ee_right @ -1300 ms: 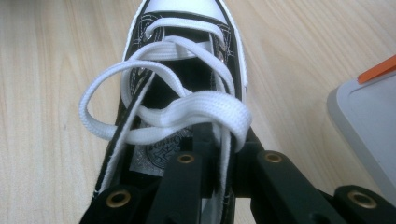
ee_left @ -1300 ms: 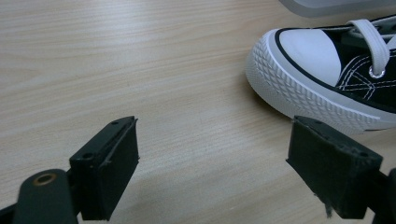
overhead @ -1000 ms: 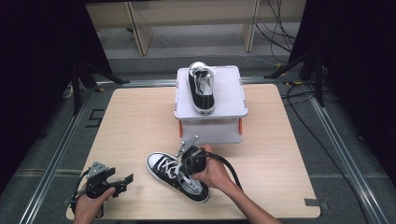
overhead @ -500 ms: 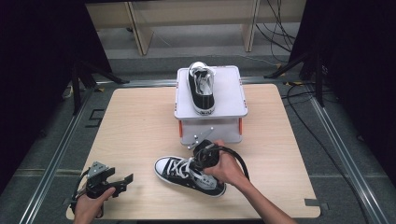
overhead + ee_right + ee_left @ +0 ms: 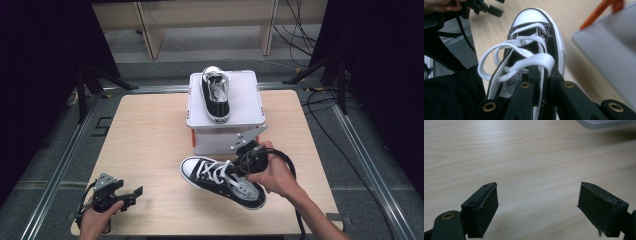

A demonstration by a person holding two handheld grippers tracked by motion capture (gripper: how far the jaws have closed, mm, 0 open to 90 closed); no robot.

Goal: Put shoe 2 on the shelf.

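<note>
No text can be read with certainty. The one printed mark is sitting inside the black sneaker (image 5: 534, 50), on its grey insole (image 5: 511, 86), just ahead of the right gripper (image 5: 541, 82) and to the left of its closed jaws, partly under the white laces (image 5: 521, 60). It is showing as a dark printed logo block, but its letters are staying too blurred to make out.

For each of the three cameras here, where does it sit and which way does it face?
High view: above the person's side, facing forward and down on the table; both hands show.
Left gripper view: on the left gripper, looking along its open jaws over bare wood.
Right gripper view: on the right gripper, shut on the laced sneaker.
Shared: the sneaker, the white box.
</note>
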